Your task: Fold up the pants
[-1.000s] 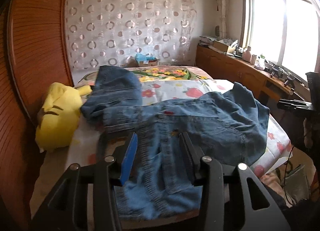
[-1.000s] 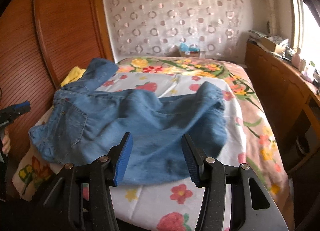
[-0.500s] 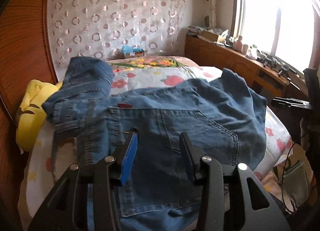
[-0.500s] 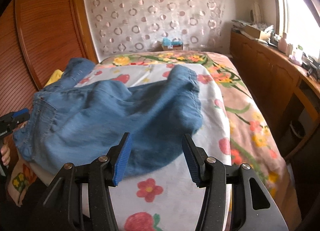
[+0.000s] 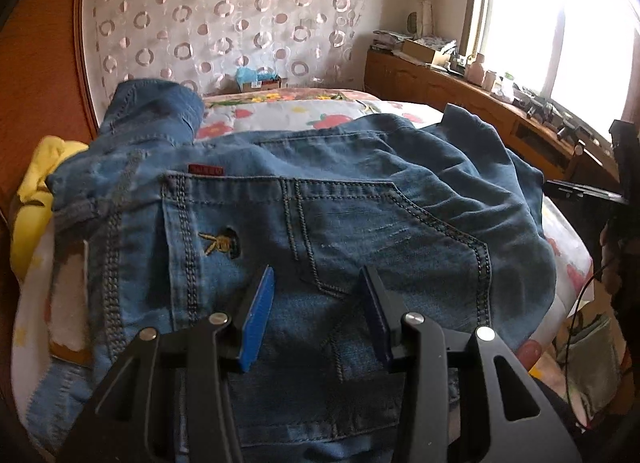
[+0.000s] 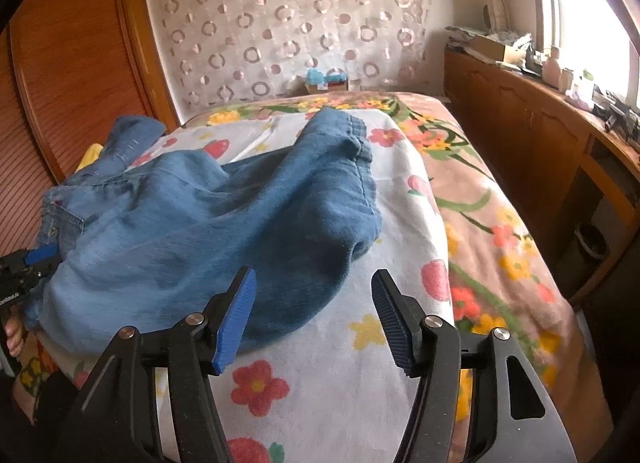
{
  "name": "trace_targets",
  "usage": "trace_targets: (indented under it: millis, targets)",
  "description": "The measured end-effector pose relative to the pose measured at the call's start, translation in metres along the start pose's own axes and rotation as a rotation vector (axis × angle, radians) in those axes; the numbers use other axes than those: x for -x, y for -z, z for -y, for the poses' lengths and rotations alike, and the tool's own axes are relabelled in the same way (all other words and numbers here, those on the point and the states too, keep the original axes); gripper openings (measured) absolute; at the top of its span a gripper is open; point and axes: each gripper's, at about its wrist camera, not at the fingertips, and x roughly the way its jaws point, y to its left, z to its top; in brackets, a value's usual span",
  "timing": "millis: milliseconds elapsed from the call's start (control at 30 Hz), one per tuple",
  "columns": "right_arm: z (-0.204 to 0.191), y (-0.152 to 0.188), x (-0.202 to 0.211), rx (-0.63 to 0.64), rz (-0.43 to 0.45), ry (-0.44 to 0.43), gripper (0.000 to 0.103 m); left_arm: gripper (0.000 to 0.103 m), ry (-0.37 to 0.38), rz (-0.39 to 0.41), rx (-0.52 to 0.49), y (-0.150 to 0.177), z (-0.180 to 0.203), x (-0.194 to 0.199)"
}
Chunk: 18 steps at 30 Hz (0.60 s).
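Blue jeans (image 5: 340,203) lie crumpled across the bed, back side up. A stitched back pocket (image 5: 384,239) and a small embroidered mark (image 5: 220,245) are close in the left wrist view. My left gripper (image 5: 316,287) hovers open just over that pocket, with denim below the pads and nothing pinched. In the right wrist view a bunched leg of the jeans (image 6: 240,223) spreads over the floral sheet (image 6: 400,191). My right gripper (image 6: 312,291) hangs over the leg's near edge, jaws opening, and the pads press on nothing. The left gripper (image 6: 28,263) peeks in at the far left.
A yellow plush toy (image 5: 32,195) is wedged between the jeans and the wooden panel (image 6: 60,83) on the left. A wooden counter with clutter (image 5: 480,99) runs under the window on the right. A small box (image 6: 326,81) sits at the bed's far end.
Both grippers have come down and closer to the jeans. The left view now centres on the back pocket. The right jaws stand wider than before.
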Motion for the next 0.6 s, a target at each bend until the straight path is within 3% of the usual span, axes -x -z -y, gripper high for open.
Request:
trace_targets:
  millis: [600]
  targets:
    - [0.025, -0.015, -0.023, -0.083, -0.049, 0.016, 0.062, 0.049, -0.041, 0.017, -0.027, 0.006, 0.010, 0.000]
